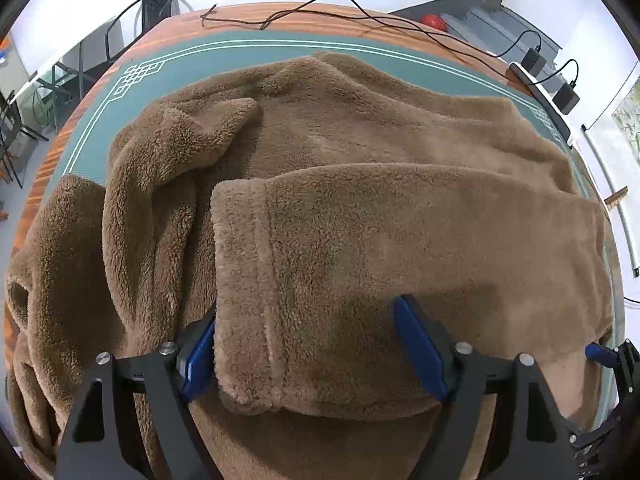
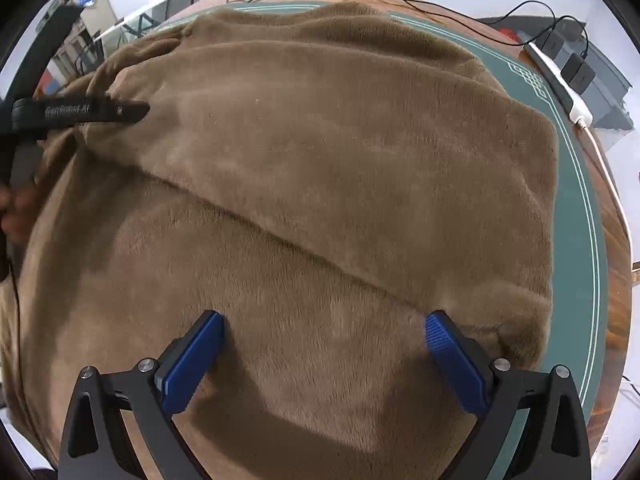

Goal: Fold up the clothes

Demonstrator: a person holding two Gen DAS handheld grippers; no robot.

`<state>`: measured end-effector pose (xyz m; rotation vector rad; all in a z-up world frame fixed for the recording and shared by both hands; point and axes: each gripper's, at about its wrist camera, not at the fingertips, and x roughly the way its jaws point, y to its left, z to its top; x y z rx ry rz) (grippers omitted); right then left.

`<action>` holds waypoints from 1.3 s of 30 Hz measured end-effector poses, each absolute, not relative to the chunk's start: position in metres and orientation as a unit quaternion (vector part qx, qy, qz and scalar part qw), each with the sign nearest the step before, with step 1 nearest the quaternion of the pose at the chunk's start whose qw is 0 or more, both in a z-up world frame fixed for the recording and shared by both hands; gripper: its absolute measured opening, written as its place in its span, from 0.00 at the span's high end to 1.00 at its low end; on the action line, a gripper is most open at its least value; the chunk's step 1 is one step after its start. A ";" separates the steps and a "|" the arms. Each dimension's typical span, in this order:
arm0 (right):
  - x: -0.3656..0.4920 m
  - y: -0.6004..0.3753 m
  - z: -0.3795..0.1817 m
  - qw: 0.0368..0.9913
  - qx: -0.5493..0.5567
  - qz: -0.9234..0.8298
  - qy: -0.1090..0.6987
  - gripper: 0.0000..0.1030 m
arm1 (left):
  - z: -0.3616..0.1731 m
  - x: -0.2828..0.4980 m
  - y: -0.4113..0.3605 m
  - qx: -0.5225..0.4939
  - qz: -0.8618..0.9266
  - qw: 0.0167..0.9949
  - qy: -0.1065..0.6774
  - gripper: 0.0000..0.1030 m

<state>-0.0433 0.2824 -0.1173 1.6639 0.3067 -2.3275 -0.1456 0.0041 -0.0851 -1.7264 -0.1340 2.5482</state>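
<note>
A brown fleece garment (image 1: 360,132) lies spread over a green mat (image 1: 180,68) on a wooden table. One sleeve (image 1: 400,240) is folded across the body, with its cuff (image 1: 240,280) toward the left. My left gripper (image 1: 308,308) stands wide, straddling the cuff end of that sleeve without pinching it. In the right wrist view the garment (image 2: 320,140) fills the frame, with a fold line running diagonally. My right gripper (image 2: 324,320) hangs open just above the lower flat part, nothing between its pads. The left gripper's black body (image 2: 80,112) shows at the far left, a hand (image 2: 16,208) behind it.
Black cables (image 1: 320,12) trail over the table's far edge. A white power strip (image 2: 560,84) with black adapters (image 2: 576,72) lies at the back right. A black chair (image 1: 156,8) stands beyond the far left corner. Part of the garment hangs off the table's left side.
</note>
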 end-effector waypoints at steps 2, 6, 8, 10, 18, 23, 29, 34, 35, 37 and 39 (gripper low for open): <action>-0.033 0.286 -0.111 0.128 0.574 -0.803 0.096 0.01 | -0.081 -0.141 0.002 -0.566 0.822 0.035 -0.054 0.19; 0.005 0.291 -0.098 0.146 0.577 -0.800 0.071 0.01 | -0.071 -0.118 0.003 -0.570 0.816 0.066 -0.069 0.18; 0.030 0.286 -0.095 0.165 0.578 -0.796 0.071 0.01 | -0.068 -0.101 0.006 -0.574 0.811 0.087 -0.073 0.18; 0.056 0.278 -0.095 0.179 0.578 -0.792 0.087 0.01 | -0.066 -0.080 0.012 -0.580 0.803 0.110 -0.077 0.18; 0.120 0.271 -0.110 0.200 0.588 -0.777 0.097 0.01 | -0.072 0.026 0.023 -0.609 0.777 0.134 -0.081 0.18; 0.144 0.272 -0.116 0.197 0.580 -0.779 0.134 0.01 | -0.083 0.071 0.023 -0.612 0.779 0.109 -0.082 0.18; 0.158 0.270 -0.119 0.189 0.546 -0.804 0.143 0.00 | -0.081 0.099 0.034 -0.584 0.807 0.068 -0.058 0.18; 0.160 0.270 -0.118 0.192 0.534 -0.811 0.141 0.00 | -0.064 0.134 0.014 -0.549 0.825 0.046 -0.126 0.18; 0.161 0.270 -0.118 0.192 0.531 -0.813 0.140 0.00 | -0.061 0.138 0.008 -0.544 0.828 0.036 -0.131 0.18; 0.161 0.270 -0.117 0.205 0.525 -0.814 0.143 0.00 | -0.058 0.137 -0.011 -0.536 0.833 0.019 -0.137 0.18; 0.162 0.270 -0.117 0.209 0.518 -0.817 0.142 0.00 | -0.053 0.141 -0.023 -0.527 0.836 0.003 -0.152 0.18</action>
